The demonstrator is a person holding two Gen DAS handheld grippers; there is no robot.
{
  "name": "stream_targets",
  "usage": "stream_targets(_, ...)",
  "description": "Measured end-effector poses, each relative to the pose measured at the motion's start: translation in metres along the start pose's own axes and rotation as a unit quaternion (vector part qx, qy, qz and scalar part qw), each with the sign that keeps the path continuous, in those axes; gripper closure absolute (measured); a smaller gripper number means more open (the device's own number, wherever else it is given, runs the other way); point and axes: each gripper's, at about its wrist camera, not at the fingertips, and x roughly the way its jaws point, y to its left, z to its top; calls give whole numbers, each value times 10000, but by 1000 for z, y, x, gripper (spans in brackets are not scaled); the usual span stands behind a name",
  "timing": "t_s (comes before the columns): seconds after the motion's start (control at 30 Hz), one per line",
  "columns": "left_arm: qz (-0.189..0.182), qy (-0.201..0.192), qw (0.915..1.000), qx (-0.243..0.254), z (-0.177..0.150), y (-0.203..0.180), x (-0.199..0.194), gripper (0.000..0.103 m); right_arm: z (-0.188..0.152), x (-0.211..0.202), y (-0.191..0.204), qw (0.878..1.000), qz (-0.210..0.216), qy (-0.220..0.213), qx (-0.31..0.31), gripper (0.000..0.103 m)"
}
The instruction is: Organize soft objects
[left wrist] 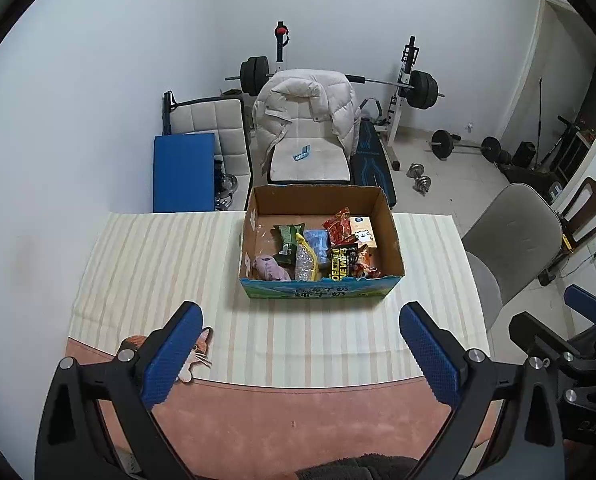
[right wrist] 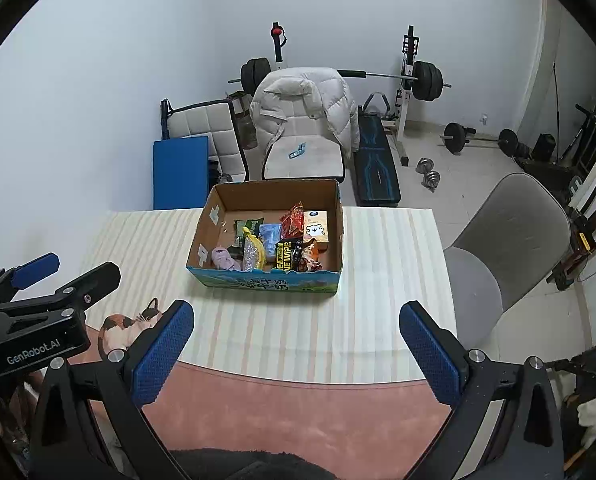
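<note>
An open cardboard box [left wrist: 392, 236] [right wrist: 201, 236] stands on the striped cloth at the table's far middle. Inside lie a pink soft toy [left wrist: 271, 269] [right wrist: 225, 260], a yellow-edged clear pouch [left wrist: 306, 260] [right wrist: 253, 254], a green packet [left wrist: 287, 238], a red snack bag [left wrist: 338, 226] [right wrist: 291, 218], a black-and-yellow packet [left wrist: 342, 266] [right wrist: 287, 258] and a small bear-print box [left wrist: 364, 232] [right wrist: 316, 230]. My left gripper [left wrist: 300, 354] is open near the table's front, holding nothing. My right gripper [right wrist: 295, 350] is open beside it, also holding nothing.
The table [left wrist: 298, 412] has a pink mat with a cat picture [right wrist: 131, 324] under the striped cloth [left wrist: 149, 264]. A grey chair [right wrist: 506, 248] stands at the right. Beyond the table are a chair with a white puffer jacket [left wrist: 310, 116], a weight bench and barbells.
</note>
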Motion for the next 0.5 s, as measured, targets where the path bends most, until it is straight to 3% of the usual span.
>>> stream_targets(0.27, 163, -337, 9991, -218, 1, 9, -10, 0, 6, -9, -3, 9994, -261, -223, 53, 0)
stream_targets(0.5, 222, -358, 9990, -168, 2, 8, -9, 0, 16, -14, -4, 9988, -329, -345, 60, 0)
